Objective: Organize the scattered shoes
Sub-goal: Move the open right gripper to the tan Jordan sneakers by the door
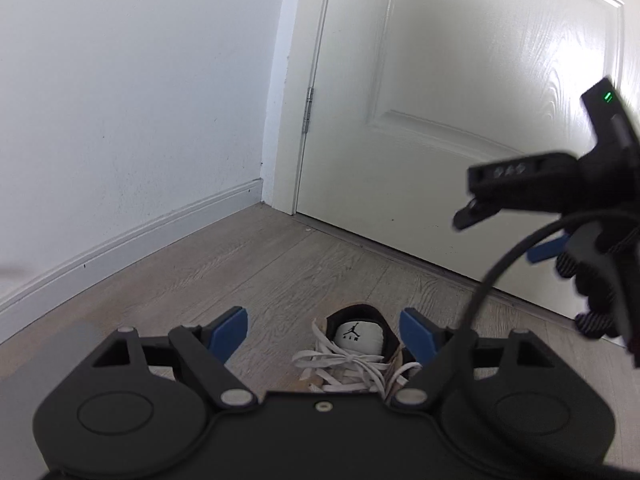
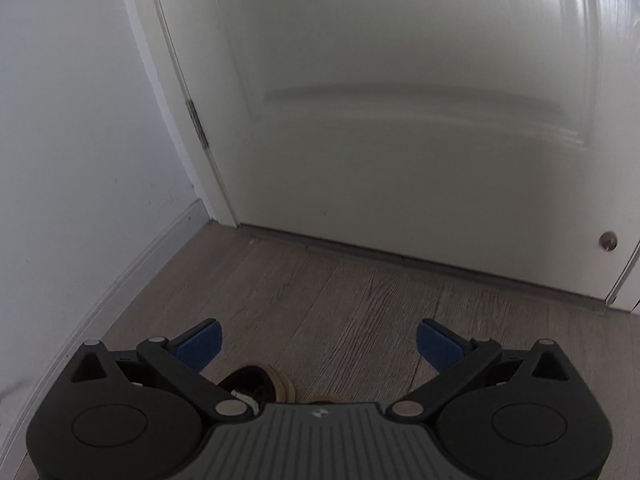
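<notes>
A tan and white sneaker (image 1: 356,350) with white laces and a black Jordan logo on its tongue stands on the wood floor, low in the left wrist view. My left gripper (image 1: 324,334) is open above it, its blue pads either side of the shoe's collar without touching. The same or a like sneaker's dark opening and tan heel (image 2: 260,386) shows just under my right gripper (image 2: 319,344), which is open and empty. The right gripper's body (image 1: 560,188) shows at the right of the left wrist view.
A white closed door (image 1: 460,100) stands ahead, with a hinge (image 1: 308,110) on its left and a round doorstop (image 2: 608,241) low on the right. A white wall with a skirting board (image 1: 120,240) runs along the left. Grey wood floor (image 2: 360,300) lies between.
</notes>
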`<move>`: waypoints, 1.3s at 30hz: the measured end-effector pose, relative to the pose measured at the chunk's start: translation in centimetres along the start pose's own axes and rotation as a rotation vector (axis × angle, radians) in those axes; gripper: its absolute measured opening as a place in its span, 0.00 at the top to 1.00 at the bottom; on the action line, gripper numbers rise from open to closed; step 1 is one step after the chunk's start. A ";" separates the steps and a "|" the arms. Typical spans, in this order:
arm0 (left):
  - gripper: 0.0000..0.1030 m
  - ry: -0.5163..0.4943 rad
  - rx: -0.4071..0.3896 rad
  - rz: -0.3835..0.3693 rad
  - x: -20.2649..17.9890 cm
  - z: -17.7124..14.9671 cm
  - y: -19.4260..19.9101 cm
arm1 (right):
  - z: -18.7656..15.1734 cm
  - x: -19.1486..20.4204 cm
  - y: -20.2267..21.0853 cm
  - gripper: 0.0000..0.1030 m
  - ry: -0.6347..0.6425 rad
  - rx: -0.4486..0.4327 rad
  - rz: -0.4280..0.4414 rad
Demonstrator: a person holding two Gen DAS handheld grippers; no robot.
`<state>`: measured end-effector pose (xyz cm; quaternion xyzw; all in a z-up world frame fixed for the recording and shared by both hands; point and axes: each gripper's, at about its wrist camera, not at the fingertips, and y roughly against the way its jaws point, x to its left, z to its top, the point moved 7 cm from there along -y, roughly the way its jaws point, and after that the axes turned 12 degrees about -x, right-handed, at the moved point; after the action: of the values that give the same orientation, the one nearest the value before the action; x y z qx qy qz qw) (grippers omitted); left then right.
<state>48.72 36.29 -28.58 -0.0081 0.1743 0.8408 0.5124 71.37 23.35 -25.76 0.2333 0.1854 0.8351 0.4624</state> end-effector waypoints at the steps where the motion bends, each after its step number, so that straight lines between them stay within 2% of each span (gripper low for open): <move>1: 0.19 0.009 0.003 0.000 0.9 0.1 -0.1 | -1.3 0.7 -1.8 0.03 -0.005 0.050 -0.018; 3: 0.19 0.008 0.013 0.004 2.1 0.0 -0.3 | -3.6 2.1 -5.1 0.04 -0.014 0.143 -0.052; 6: 0.19 0.011 0.028 0.021 3.8 -0.3 -1.2 | -6.1 2.2 -7.4 0.05 0.006 0.227 -0.118; 11: 0.19 0.039 0.048 0.029 6.0 -0.8 -2.2 | -10.8 3.7 -8.6 0.08 -0.203 0.354 -0.128; 15: 0.19 0.032 0.049 0.037 7.2 -0.9 -2.0 | -12.0 3.8 -9.8 0.09 -0.224 0.333 -0.209; 19: 0.19 0.047 0.069 0.054 8.5 -1.5 -2.0 | -13.1 3.1 -11.6 0.09 -0.340 0.370 -0.204; 21: 0.19 0.056 0.075 0.060 9.1 -1.8 -2.0 | -13.3 3.4 -12.0 0.09 -0.351 0.363 -0.210; 24: 0.19 0.061 0.090 0.069 9.8 -2.3 -2.2 | -13.6 3.8 -12.5 0.09 -0.319 0.349 -0.235; 30: 0.19 0.046 0.105 0.077 10.7 -2.8 -2.5 | -14.7 3.5 -14.2 0.09 -0.242 0.290 -0.372; 33: 0.19 0.052 0.112 0.078 11.0 -3.0 -2.7 | -14.8 3.4 -15.0 0.10 -0.221 0.282 -0.390; 36: 0.19 0.055 0.118 0.074 11.0 -3.3 -3.0 | -14.6 3.6 -14.8 0.22 -0.216 0.259 -0.367; 38: 0.19 0.060 0.120 0.066 11.0 -3.3 -3.3 | -14.5 3.7 -14.4 0.46 -0.247 0.232 -0.315; 39: 0.19 0.062 0.120 0.063 10.9 -3.3 -3.4 | -14.5 3.7 -14.2 0.49 -0.242 0.224 -0.304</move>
<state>45.91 46.05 -34.77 0.0023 0.2405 0.8439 0.4796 71.22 32.34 -44.28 0.3508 0.2531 0.6961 0.5730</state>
